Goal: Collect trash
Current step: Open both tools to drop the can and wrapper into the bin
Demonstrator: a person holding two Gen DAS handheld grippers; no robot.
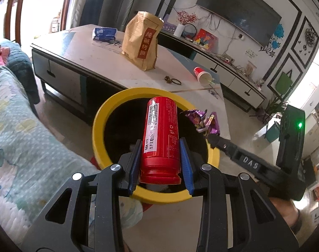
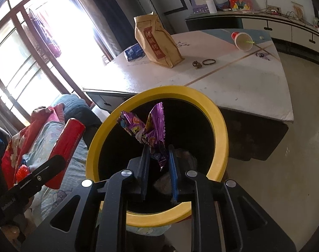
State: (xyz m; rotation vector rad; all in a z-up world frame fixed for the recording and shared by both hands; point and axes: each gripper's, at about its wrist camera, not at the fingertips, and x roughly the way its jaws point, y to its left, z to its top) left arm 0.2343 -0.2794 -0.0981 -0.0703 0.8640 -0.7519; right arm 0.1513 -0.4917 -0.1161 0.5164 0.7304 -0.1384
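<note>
Red can (image 1: 160, 138) clamped in left hand-held gripper (image 1: 161, 147), purple wrapper (image 2: 148, 129) pinched by right hand-held gripper (image 2: 158, 157), above yellow-rimmed bin (image 1: 96, 130).

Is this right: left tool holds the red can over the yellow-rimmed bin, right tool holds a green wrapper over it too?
Not quite. The wrapper in the right tool is purple, not green; the right wrist view shows this clearly. The rest holds: the left tool grips the red can over the yellow-rimmed bin, and the wrapper hangs over it too.
</note>
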